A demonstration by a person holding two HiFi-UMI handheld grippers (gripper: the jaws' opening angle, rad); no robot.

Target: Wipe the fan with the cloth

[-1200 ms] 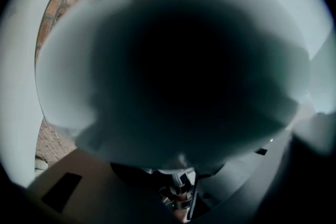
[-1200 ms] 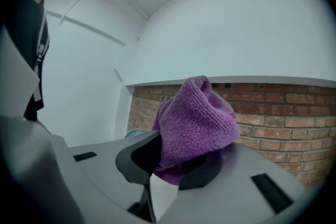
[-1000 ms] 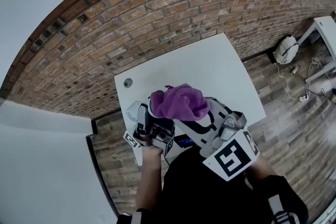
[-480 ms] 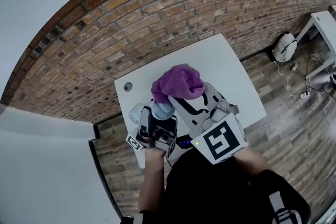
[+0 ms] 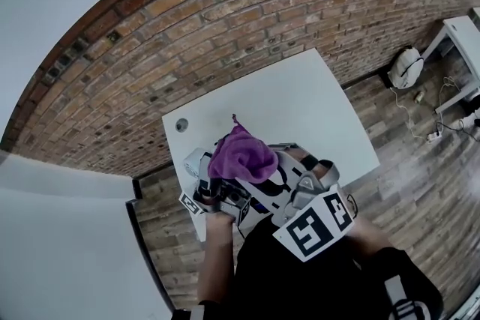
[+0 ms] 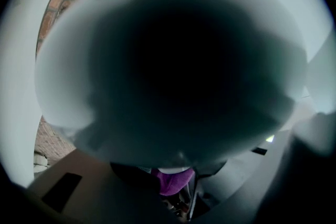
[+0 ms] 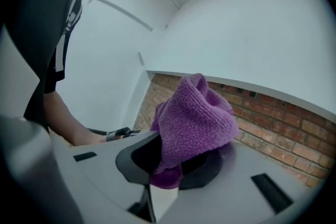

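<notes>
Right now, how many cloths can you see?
1: a purple cloth, pinched in the right gripper's fingers, close by the fan. Another could be hidden under the grippers.

Left tongs (image 5: 216,187) tilted upward, clamped on fan (image 5: 193,161); right tongs (image 7: 168,165) level, pinching cloth (image 7: 197,118)

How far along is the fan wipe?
Done: right gripper has the cloth clamped; left gripper appears to grip the fan. In hand: the cloth sits over the fan in the head view, so wiping looks under way. Remaining: unclear how much; no dirt shows.
</notes>
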